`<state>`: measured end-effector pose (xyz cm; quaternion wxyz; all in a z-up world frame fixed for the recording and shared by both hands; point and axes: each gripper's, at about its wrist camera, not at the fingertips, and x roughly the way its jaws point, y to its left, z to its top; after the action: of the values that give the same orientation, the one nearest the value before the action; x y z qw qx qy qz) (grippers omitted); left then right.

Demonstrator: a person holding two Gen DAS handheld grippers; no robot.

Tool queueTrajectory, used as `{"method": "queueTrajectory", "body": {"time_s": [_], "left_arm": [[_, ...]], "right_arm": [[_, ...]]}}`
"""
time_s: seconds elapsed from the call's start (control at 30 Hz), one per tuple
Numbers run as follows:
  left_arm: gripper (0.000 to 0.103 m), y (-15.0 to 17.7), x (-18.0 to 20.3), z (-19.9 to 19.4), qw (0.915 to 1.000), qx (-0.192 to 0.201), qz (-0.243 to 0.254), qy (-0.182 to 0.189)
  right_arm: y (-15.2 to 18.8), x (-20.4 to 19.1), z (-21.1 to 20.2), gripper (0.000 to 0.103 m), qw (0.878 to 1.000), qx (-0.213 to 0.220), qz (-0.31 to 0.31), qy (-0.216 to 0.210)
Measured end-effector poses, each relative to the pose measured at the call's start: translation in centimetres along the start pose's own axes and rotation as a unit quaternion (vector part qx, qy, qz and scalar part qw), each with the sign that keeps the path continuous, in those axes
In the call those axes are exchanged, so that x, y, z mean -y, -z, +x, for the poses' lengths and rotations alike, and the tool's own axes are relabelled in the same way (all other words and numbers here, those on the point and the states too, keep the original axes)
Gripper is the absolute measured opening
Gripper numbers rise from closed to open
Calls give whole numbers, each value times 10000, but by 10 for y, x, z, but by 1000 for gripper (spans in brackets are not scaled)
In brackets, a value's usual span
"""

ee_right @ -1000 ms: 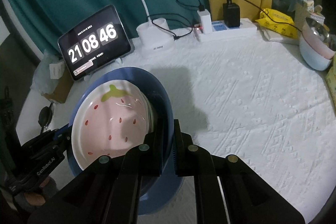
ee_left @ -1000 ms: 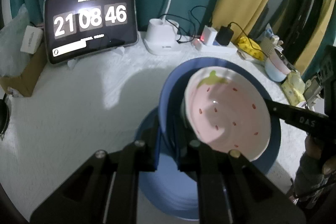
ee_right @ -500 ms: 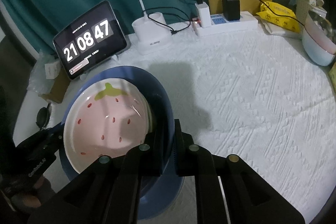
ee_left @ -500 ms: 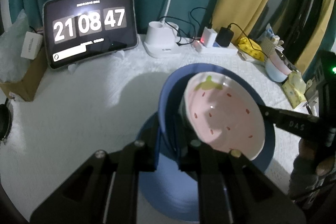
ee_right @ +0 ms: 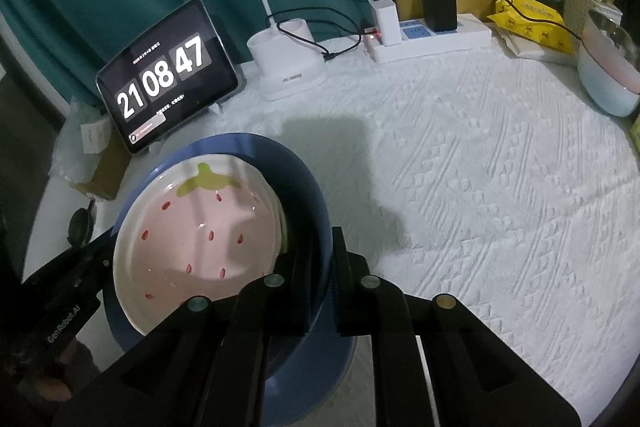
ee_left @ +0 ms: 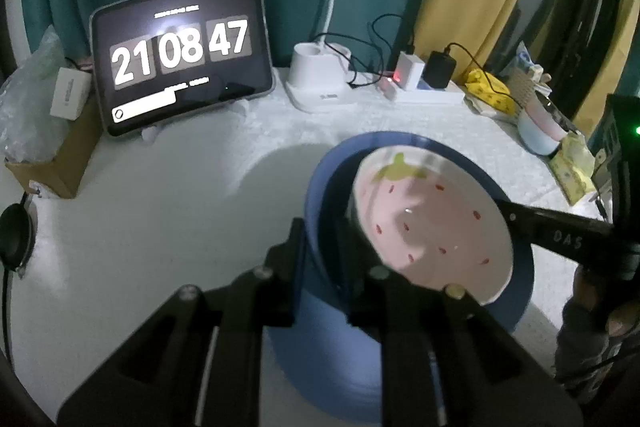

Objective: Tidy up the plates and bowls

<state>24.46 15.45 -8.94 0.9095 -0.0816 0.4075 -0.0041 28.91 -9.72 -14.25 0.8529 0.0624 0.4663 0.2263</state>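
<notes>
Blue round ceramic bowl [ee_left: 316, 195] opens upward, holding a pink strawberry-patterned plate [ee_left: 424, 223]; left gripper [ee_left: 322, 255] jaws, just easing apart, straddle its rim; right gripper [ee_right: 322, 263] jaws pinch the opposite rim.

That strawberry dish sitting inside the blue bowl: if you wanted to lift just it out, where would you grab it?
Probably by its raised rim, coming down from above. The strawberry dish lies tilted inside the blue bowl, so one finger could slip inside the rim and one outside. Both the left gripper and right gripper straddle the bowl's wall at opposite sides, so the far edge by the green stem looks freest.
</notes>
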Motion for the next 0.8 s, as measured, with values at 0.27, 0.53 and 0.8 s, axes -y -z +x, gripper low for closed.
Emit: {"method": "queueTrajectory", "body": {"time_s": [0.27, 0.53, 0.8], "left_arm": [[21, 0, -3, -1, 10000, 5, -66, -7], [24, 4, -2, -6, 10000, 44, -85, -16], [28, 10, -3, -15, 9998, 106, -175, 6]], "right_arm": [[-2, 1, -1, 16, 9999, 6, -69, 107], [0, -2, -11, 30, 9995, 146, -162, 231], [7, -3, -17, 31, 9993, 148, -202, 277]]}}
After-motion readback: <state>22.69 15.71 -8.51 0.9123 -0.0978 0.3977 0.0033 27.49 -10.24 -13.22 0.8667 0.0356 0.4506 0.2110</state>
